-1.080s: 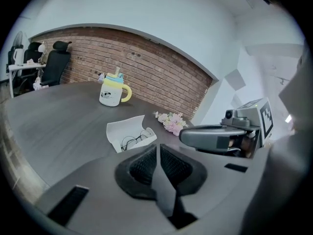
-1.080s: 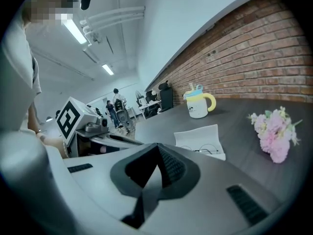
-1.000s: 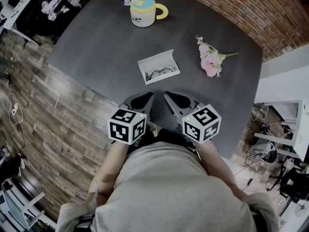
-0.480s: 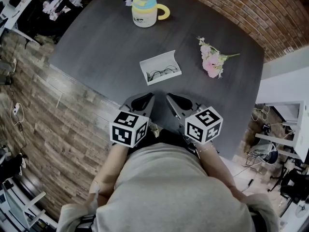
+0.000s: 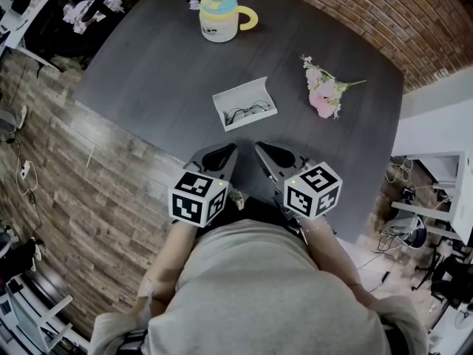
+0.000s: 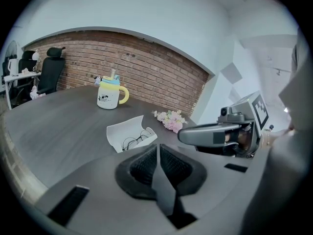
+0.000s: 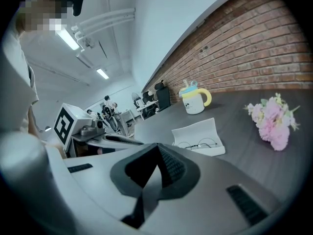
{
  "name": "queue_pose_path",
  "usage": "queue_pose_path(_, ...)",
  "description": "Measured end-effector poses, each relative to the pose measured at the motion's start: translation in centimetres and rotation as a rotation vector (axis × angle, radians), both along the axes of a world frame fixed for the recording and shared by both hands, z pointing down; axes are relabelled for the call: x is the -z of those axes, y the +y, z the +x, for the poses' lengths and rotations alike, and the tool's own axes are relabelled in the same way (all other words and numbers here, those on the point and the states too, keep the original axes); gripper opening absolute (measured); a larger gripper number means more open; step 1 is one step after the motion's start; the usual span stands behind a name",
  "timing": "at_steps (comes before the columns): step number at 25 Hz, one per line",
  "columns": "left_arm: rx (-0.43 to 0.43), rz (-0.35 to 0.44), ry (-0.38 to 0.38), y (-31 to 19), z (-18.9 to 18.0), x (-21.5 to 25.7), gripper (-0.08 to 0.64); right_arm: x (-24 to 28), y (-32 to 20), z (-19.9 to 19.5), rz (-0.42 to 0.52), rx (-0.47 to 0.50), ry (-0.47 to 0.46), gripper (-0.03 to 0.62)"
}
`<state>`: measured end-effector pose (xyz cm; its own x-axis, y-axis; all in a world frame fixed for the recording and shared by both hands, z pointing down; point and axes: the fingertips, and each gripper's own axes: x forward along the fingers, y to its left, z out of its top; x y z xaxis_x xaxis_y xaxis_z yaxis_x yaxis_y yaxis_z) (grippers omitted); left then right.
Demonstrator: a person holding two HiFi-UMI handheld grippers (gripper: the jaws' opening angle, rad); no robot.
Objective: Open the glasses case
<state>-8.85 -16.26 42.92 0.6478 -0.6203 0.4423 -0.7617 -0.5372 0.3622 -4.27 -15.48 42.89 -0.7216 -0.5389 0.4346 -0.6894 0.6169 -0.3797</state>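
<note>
The white glasses case (image 5: pixel 243 103) lies open on the dark table (image 5: pixel 148 65), lid up, with a pair of thin-framed glasses (image 5: pixel 247 112) inside. It also shows in the left gripper view as the case (image 6: pixel 128 132) and in the right gripper view as the case (image 7: pixel 199 134). Both grippers hover at the table's near edge, short of the case. My left gripper (image 5: pixel 228 151) is shut with nothing in it. My right gripper (image 5: pixel 261 150) is shut and empty too. Each gripper's jaws meet in its own view, the left gripper (image 6: pixel 157 153) and the right gripper (image 7: pixel 157 153).
A yellow and blue mug (image 5: pixel 219 13) stands at the table's far side. A bunch of pink flowers (image 5: pixel 323 93) lies to the right of the case. A brick wall (image 5: pixel 384 13) runs behind the table; wood flooring (image 5: pixel 66 176) lies to the left.
</note>
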Motion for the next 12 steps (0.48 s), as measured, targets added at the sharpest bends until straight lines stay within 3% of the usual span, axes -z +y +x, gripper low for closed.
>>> queue_pose_path(12, 0.001, -0.022, 0.010, -0.15, -0.12, -0.52, 0.037, -0.81, 0.80, -0.65, -0.051, 0.026, -0.015, 0.005)
